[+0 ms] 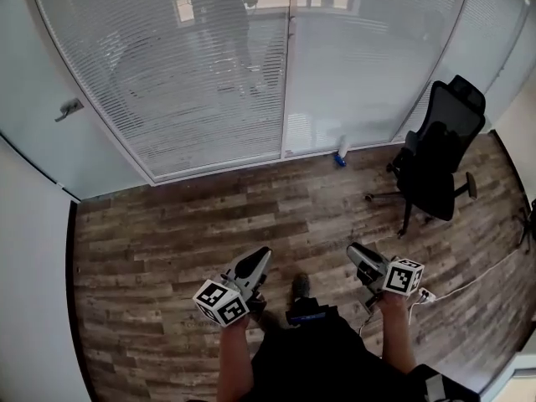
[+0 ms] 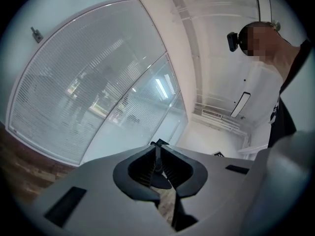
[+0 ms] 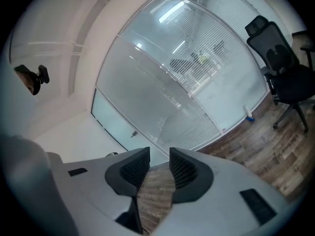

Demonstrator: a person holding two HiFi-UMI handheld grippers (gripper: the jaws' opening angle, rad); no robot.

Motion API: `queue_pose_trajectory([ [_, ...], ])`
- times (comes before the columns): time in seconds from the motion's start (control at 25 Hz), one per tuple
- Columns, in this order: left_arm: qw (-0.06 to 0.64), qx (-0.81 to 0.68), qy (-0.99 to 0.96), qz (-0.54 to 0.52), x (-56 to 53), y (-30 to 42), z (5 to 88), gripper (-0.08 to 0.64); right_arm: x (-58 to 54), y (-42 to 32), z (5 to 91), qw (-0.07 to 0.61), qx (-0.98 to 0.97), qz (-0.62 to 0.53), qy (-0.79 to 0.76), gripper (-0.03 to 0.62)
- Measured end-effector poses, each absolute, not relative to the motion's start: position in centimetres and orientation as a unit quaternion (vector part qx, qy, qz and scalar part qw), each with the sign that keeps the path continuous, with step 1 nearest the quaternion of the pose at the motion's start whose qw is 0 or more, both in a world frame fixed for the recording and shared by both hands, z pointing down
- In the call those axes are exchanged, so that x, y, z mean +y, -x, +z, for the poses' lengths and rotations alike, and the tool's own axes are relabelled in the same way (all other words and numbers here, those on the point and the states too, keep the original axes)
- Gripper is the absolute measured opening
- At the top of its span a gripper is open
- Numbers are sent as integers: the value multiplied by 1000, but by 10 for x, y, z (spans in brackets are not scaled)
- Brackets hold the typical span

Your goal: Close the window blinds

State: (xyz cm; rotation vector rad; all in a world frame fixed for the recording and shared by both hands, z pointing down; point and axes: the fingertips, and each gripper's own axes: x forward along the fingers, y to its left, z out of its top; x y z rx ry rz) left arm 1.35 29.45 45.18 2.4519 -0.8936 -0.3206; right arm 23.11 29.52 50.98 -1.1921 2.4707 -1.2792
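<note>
Brown wooden planks of the floor are stretching out below me in the head view. Past them the window blinds are hanging, thin white slats running level, well apart from both of my tools. A black office chair is standing on the right near the blinds. I am holding the left gripper low in front of my body, pointing forward and a little to the right. The right gripper is pointing forward and slightly to the left, with my bare forearm behind it. Both are grey, smooth plastic, each with a marker cube.

Looking along the left gripper, its dark ribbed pads are pressing together at the tips, and nothing is between them. The blinds are showing far ahead, up and to the left.

Looking along the right gripper, its jaws are standing clearly apart and are gripping nothing; only floor is showing in the gap. The blinds are curving across the top, with the chair at the right.
</note>
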Motion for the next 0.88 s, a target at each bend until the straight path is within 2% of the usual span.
queue_pose_trajectory([
  [0.4,203,-369,-897,-134,321,-10,418,37,301,-229,476,92,847,-395,343,129],
  [0.88,210,-389,-893,-90,362,-126,415,37,326,-330,485,127,846,-425,297,129],
])
